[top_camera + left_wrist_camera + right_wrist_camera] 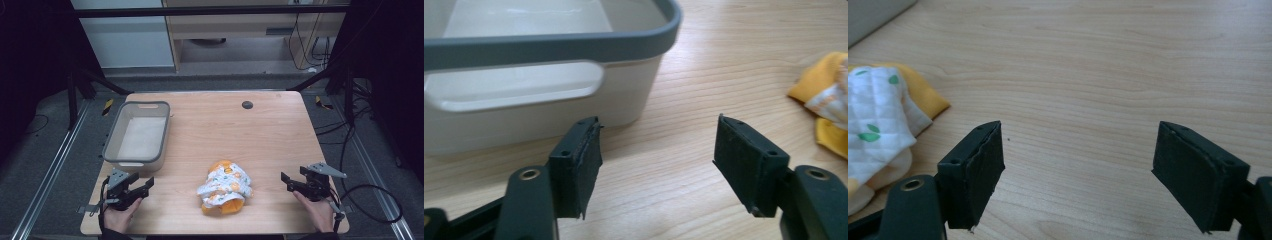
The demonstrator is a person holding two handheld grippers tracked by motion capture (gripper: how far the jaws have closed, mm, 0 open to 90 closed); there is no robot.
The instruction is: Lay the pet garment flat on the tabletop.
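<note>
Risking a loose grab on the crumpled cloth

Looking down from the high view, we see the cloth (224, 187) bunched mid-front on the tabletop (260, 130), between left gripper (143, 184) and right gripper (292, 181), both w/ jaws spread, holding nothing.

Left gripper view: bin (574, 47) sits close ahead; we could clip its wall swinging over.

Right gripper view: cloth edge lies off to the left, apart from the jaws; pinching one layer may let the rest unfurl & drag.
</note>
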